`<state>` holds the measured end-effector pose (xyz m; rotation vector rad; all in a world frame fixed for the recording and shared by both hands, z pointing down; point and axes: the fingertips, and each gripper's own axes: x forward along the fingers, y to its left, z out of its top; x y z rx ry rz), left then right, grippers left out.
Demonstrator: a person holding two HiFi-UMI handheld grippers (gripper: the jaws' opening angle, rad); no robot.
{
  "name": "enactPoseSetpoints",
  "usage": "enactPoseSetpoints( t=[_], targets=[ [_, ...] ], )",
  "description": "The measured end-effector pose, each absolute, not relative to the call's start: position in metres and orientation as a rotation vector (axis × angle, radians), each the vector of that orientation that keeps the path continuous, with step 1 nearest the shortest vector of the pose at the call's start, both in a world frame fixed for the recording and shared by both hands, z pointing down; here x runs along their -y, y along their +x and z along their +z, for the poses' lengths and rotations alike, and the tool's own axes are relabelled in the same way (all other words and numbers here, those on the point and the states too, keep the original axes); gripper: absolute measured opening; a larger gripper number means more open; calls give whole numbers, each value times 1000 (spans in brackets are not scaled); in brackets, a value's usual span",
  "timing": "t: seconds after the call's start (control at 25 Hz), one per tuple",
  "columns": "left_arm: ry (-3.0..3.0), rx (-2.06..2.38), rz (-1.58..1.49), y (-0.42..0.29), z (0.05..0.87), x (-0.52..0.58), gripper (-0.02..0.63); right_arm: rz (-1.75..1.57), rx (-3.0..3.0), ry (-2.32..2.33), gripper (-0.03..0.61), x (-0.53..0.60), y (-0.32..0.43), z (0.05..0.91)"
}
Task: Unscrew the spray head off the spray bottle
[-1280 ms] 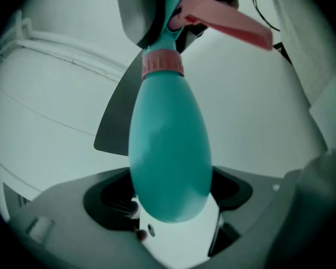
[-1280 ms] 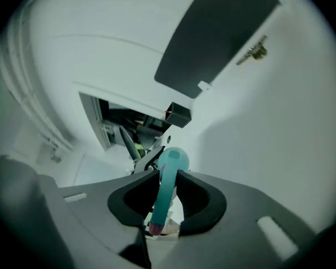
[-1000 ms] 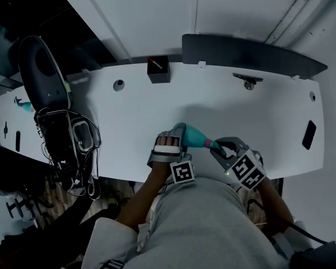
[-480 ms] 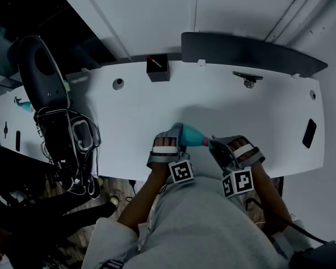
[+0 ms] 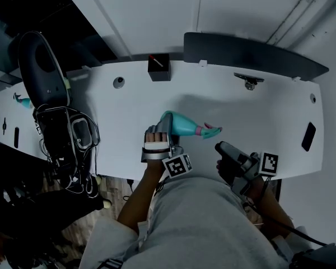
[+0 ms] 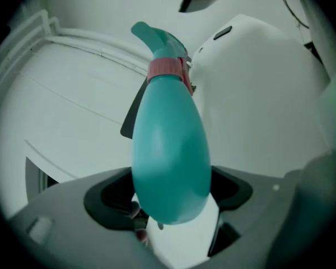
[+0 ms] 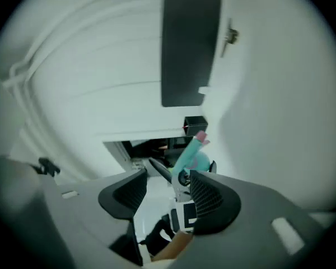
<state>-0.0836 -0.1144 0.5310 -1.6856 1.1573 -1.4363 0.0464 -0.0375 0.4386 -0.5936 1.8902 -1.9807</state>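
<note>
Table: white and wide, it carries the scene.
Left gripper: clamped on the rounded base of the bottle, jaws pressed against its sides.
Right gripper: at the table's near edge, apart from the bottle. Its jaws have just been opening and stand spread with nothing between them.
Bottle: teal, held sideways over the near middle of the table, with its neck pointing toward the right gripper's side.
Spray head: teal, still on the bottle's neck.
Collar: pink, between spray head and bottle.
</note>
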Motion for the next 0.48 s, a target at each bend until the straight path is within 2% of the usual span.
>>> enactPoseSetpoints(
  t=[0.28, 0.32, 0.4, 0.48],
  targets=[
    [-1514, -1091, -1307, -62, 505, 110, 402, -2153, -1513, -705, 236, 50, 34, 480],
    [-1505, -1073, -1312, -61, 507, 109, 402, -2154, -1520, -727, 214, 50, 33, 483],
    [-1503, -1045, -1334, -62, 515, 104, 402, -2154, -1597, -788, 106, 50, 33, 489],
    [-1529, -1030, -1360, -63, 523, 100, 402, -2127, -1774, -840, 96, 48, 32, 492]
  ],
)
